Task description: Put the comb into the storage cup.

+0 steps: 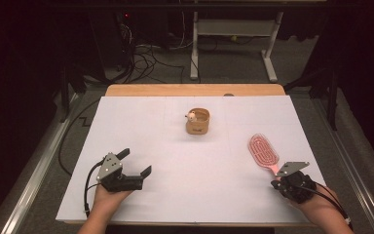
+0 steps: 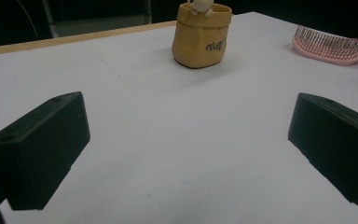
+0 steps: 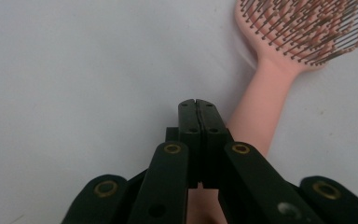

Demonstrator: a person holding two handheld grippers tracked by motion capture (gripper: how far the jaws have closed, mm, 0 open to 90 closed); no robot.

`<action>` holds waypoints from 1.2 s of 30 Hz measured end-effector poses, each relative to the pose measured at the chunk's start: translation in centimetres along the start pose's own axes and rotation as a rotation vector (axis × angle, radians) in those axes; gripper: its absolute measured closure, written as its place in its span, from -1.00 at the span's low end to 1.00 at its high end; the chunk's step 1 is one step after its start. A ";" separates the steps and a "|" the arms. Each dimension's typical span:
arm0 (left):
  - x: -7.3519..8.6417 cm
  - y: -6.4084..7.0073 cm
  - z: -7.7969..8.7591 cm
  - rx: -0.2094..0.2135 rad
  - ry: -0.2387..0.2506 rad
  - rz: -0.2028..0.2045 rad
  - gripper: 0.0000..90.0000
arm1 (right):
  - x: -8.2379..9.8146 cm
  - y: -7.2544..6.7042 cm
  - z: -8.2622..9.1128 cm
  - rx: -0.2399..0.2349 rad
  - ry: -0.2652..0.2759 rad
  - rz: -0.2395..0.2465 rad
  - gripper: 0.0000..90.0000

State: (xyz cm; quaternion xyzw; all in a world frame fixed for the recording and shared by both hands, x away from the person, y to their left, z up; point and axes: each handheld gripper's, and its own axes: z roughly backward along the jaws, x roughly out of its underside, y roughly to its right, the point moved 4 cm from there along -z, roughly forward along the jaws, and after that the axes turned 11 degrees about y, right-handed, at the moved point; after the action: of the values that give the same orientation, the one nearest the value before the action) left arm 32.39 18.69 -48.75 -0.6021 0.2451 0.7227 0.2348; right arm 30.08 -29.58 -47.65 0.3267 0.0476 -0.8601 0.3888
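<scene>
White sheet over a wooden table (image 1: 126, 90), dark room behind, cables on the floor at the far side. Mid-table, towards the back, sits a tan pouch (image 1: 197, 122), upright and open at the top, and peeking over its near-left rim is a small pale figure (image 1: 191, 116). From the left gripper view the pouch (image 2: 200, 39) shows dark lettering on its front, and the figure (image 2: 200, 5) is cut off by the top edge, so what it is I cannot tell.

Over to the right: a pink brush (image 1: 264, 152) lies flat on the sheet, bristles up, head pointing away, handle running back towards the person. Well apart from the pouch.

Now the grippers. Left gripper (image 1: 135, 163), near-left on the sheet, jaws spread wide, nothing between them. The left gripper view (image 2: 186, 144) confirms it: two black jaws far apart, bare white sheet in the gap, pouch dead ahead in the distance.

Right gripper (image 1: 278, 171) is at the brush handle's end, in the person's right hand (image 1: 316, 207). From the right gripper view (image 3: 197, 103) the jaws are pressed together, faces meeting, nothing pinched. The brush (image 3: 279, 70) handle runs just beside and under them on the right; whether they touch it I cannot tell.
</scene>
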 end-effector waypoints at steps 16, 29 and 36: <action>0.0 -0.4 0.1 -0.024 -0.001 0.009 -1.00 | -0.6 0.4 0.4 -0.062 0.079 -0.104 0.90; -2.3 -0.8 0.5 -0.036 -0.005 0.016 -1.00 | -1.9 1.1 0.2 -0.032 0.119 -0.183 0.46; -2.0 -1.4 0.6 -0.051 -0.009 0.002 -1.00 | -2.4 1.5 0.2 -0.033 0.126 -0.210 0.13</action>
State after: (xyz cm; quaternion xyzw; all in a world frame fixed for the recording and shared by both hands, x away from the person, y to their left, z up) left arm 33.14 20.02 -46.74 -0.6044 0.2260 0.7317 0.2198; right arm 32.19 -29.14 -45.84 0.3669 0.1200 -0.8729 0.2983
